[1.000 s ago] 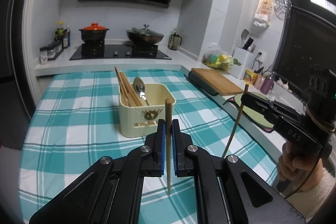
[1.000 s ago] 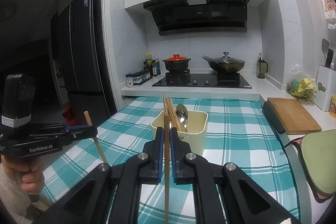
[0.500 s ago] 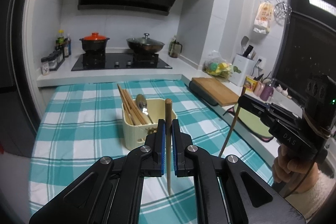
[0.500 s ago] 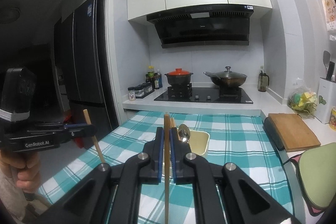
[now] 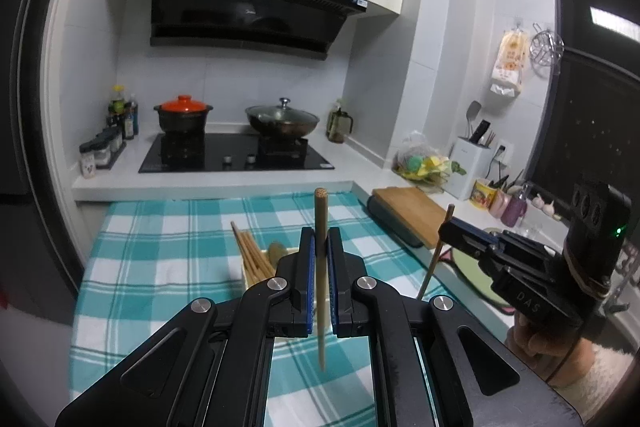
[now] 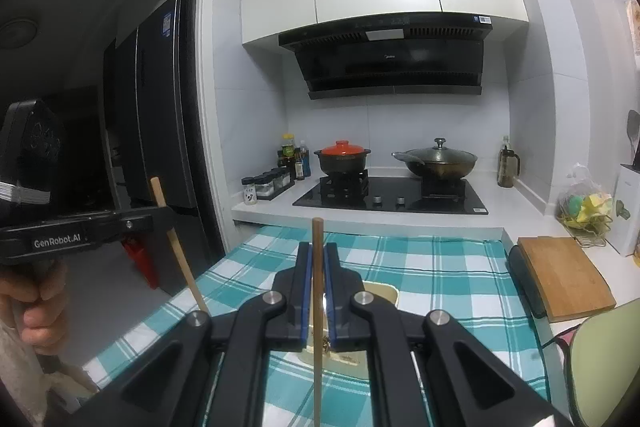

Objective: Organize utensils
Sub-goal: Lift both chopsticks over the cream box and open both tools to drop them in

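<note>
My left gripper [image 5: 320,239] is shut on a wooden chopstick [image 5: 321,291], held upright above the table. My right gripper [image 6: 316,255] is shut on a second wooden chopstick [image 6: 317,327], also upright. A cream utensil holder [image 5: 256,273] stands on the checked tablecloth behind the left fingers, with several chopsticks [image 5: 250,255] and a spoon [image 5: 276,251] in it; it is mostly hidden behind the right fingers in the right wrist view [image 6: 384,297]. Each gripper shows in the other's view: the right one [image 5: 448,227], the left one [image 6: 160,215].
A teal checked tablecloth [image 5: 160,251] covers the table. A wooden cutting board [image 5: 412,211] lies on the counter at right. A stove [image 6: 392,197] with an orange-lidded pot [image 6: 342,159] and a wok [image 6: 438,163] stands behind. Spice jars [image 6: 266,187] sit at left. A green mat [image 6: 604,359] lies at far right.
Both grippers have risen and tilted upward with their chopsticks. The holder has dropped lower in both views and is now largely hidden behind the fingers.
</note>
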Motion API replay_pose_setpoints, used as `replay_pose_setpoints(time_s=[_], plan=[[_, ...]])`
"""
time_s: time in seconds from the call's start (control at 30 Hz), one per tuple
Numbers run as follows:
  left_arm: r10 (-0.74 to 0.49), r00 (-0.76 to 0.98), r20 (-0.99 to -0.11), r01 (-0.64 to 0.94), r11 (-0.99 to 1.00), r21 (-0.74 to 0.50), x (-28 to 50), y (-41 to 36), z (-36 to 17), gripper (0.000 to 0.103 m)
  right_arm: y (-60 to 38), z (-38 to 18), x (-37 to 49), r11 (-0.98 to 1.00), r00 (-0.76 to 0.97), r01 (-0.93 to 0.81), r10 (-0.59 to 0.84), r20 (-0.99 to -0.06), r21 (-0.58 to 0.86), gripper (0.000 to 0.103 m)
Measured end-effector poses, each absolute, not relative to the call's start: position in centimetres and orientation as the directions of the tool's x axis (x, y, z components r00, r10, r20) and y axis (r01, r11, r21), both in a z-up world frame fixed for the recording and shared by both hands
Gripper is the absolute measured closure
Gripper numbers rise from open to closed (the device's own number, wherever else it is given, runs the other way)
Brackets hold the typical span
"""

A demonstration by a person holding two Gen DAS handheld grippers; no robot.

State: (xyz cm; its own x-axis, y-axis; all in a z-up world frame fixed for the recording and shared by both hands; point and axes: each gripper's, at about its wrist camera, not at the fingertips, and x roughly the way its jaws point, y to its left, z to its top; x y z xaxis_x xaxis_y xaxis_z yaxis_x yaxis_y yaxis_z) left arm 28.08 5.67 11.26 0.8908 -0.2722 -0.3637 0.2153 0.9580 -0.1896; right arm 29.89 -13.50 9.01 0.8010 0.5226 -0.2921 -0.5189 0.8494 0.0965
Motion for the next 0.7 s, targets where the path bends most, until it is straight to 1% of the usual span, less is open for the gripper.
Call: replay_pose_setpoints(time_s=[0.17, 0.3, 0.47, 0.6, 0.7], plan=[[-0.246, 0.917, -0.315, 0.204, 0.966, -0.161, 30.7, 5.7, 13.4, 0.099, -13.0, 10.7, 32.4, 0.853, 0.810, -0.517, 0.516, -0.278, 0.076, 0.097], [-0.206, 0.932, -0.297, 0.171, 0.975, -0.142, 33.6, 5.9, 14.1, 0.099, -12.3, 12.5, 34.9, 0.858, 0.826, -0.512, 0.507, -0.244, 0.050, 0.097], [-0.190, 0.932, -0.310, 0.146, 0.977, -0.157, 37.8, 6.2, 13.1, 0.099, -11.2, 13.8, 38.4, 0.859, 0.838, -0.511, 0.507, -0.203, 0.038, 0.097], [-0.180, 0.921, -0.346, 0.125, 0.977, -0.173, 41.3, 6.3, 10.9, 0.099, -10.3, 12.8, 41.2, 0.859, 0.843, -0.511, 0.508, -0.174, 0.031, 0.097], [-0.181, 0.898, -0.401, 0.112, 0.975, -0.191, 43.8, 6.5, 8.5, 0.099, -9.7, 10.7, 43.7, 0.858, 0.836, -0.514, 0.508, -0.207, 0.028, 0.097]])
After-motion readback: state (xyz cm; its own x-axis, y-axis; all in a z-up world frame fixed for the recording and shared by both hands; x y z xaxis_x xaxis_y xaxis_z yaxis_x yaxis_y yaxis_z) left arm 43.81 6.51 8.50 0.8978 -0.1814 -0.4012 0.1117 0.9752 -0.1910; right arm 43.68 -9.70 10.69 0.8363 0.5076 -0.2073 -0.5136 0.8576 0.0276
